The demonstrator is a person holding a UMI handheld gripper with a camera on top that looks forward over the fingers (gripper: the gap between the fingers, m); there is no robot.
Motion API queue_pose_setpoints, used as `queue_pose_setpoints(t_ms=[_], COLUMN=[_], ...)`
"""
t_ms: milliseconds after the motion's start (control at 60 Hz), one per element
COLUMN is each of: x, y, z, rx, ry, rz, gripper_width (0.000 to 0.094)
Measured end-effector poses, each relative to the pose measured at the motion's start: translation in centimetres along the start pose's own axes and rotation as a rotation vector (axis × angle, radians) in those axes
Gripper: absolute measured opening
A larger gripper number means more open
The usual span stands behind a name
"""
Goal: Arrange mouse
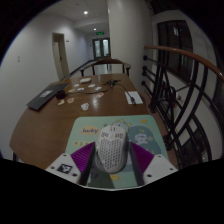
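Mouse [113, 150] sits betw the gripper [112, 165] fingers, which press it on both sides, over a mat [95, 130] at the near end of the table [50, 125]. Beyond the mat, mid-table, small items lie scattered; a laptop [42, 98] lies far left, a flat paper-like item [133, 97] to the right. Chairs [100, 70] stand behind the table's far end w/ a door [101, 47] past them, and a railing [180, 90] runs along the right side.
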State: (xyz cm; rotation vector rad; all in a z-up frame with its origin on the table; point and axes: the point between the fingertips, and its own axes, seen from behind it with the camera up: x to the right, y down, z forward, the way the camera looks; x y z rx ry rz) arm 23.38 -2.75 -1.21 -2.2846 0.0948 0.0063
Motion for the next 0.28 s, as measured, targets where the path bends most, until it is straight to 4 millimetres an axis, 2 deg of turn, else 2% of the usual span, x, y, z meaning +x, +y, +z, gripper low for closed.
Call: queue_pose_setpoints(t_ms=[67, 150, 283], x=[0.2, 0.6, 1.4], y=[0.0, 0.7, 3.3], z=[-2.1, -5.5, -11.0], rx=[0.024, 0.056, 0.085], ry=[0.006, 0.002, -0.029], rz=[-0.017, -0.018, 0.059], gripper_width=[0.0881, 0.0848, 0.0849])
